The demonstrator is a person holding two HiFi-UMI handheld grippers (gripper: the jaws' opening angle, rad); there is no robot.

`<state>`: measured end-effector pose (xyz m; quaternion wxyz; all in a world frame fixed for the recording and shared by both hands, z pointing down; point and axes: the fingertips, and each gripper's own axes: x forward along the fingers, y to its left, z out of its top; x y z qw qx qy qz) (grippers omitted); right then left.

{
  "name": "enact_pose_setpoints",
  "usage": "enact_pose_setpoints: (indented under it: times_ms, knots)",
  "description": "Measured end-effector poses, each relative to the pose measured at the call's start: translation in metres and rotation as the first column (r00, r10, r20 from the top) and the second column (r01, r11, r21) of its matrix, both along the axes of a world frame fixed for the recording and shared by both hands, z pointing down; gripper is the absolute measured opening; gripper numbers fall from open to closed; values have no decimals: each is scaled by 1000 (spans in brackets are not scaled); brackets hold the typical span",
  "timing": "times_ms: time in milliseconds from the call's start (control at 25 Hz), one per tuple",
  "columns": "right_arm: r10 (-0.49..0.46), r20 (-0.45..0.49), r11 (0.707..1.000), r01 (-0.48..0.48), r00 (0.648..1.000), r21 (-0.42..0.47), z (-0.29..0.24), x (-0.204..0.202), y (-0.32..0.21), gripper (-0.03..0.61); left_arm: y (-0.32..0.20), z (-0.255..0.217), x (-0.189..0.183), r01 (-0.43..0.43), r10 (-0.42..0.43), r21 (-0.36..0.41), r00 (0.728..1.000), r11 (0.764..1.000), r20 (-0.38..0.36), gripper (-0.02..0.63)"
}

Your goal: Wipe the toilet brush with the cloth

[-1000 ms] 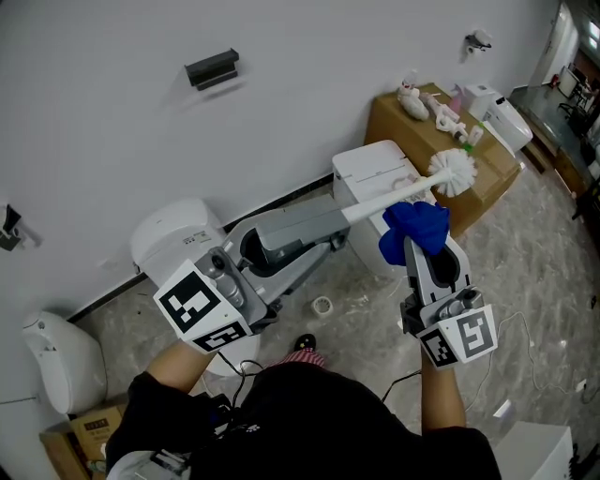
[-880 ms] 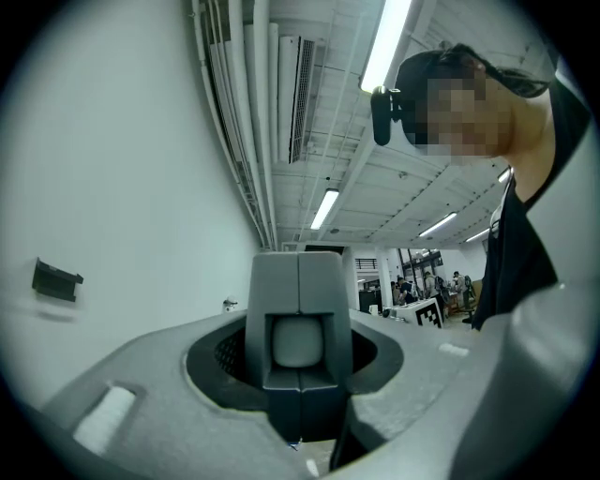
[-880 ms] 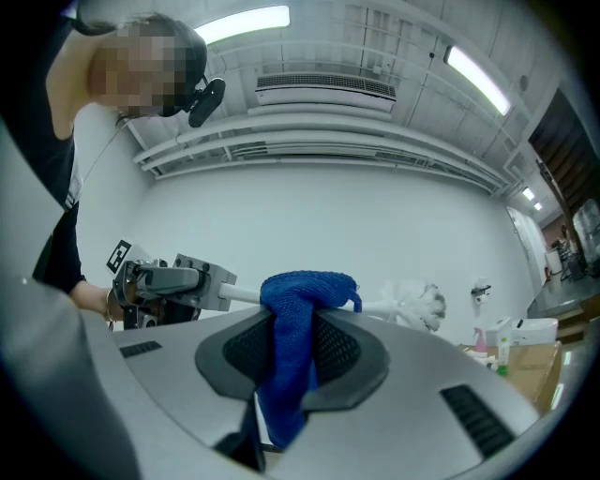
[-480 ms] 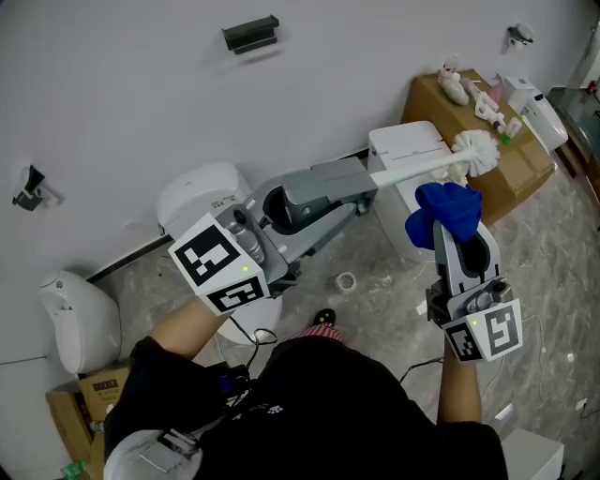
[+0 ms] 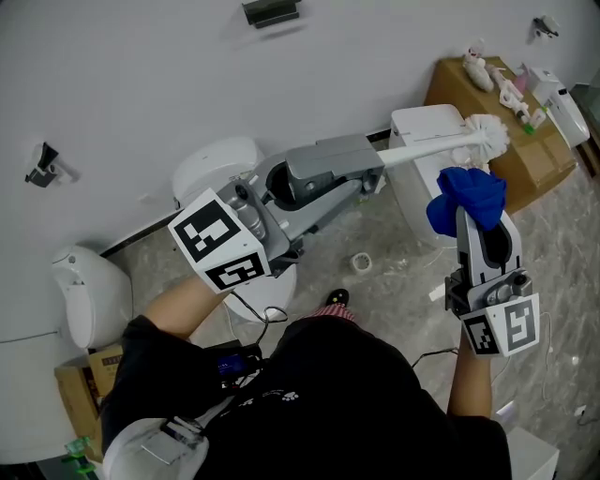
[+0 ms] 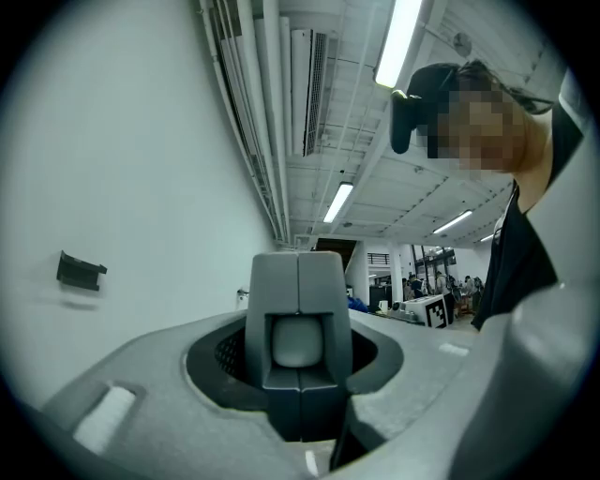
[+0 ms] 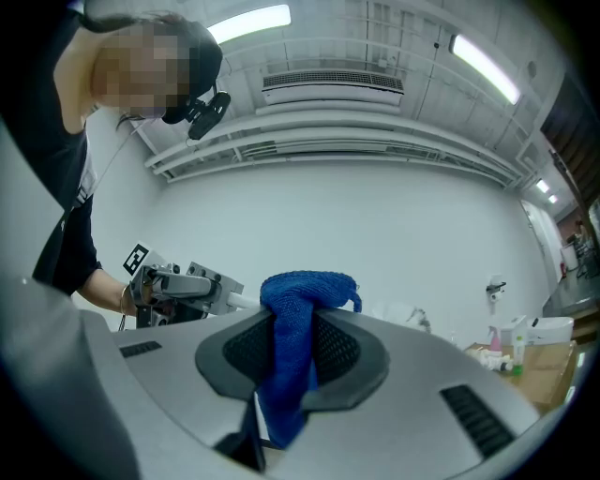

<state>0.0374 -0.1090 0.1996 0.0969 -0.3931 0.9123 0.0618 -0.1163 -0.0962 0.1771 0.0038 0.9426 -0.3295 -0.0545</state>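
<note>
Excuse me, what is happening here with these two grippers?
A person works with a gripper in each hand. The left gripper is shut on the handle of a white toilet brush and holds it out over the floor. The right gripper is shut on a bunched blue cloth, raised just below the brush, near its head. Whether the cloth touches the brush cannot be told.

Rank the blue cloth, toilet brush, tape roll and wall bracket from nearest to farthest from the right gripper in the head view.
1. Blue cloth, clamped in the right gripper.
2. Toilet brush, head just above the cloth.
3. Tape roll, on the floor, left.
4. Wall bracket, top left on the wall.
</note>
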Motion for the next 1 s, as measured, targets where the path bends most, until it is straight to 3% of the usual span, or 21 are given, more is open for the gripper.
enact_pose_setpoints:
  times_ms: [280, 1000]
  knots:
    - [-16, -10, 1000, 16, 1000, -5, -4, -1, -6, 83, -7, -2, 1, 17, -17, 7, 1000, 1000, 19, 170]
    - [-4, -11, 1000, 3, 1000, -10, 1, 10, -7, 81, -16, -5, 5, 35, -35, 9, 999, 999, -38, 170]
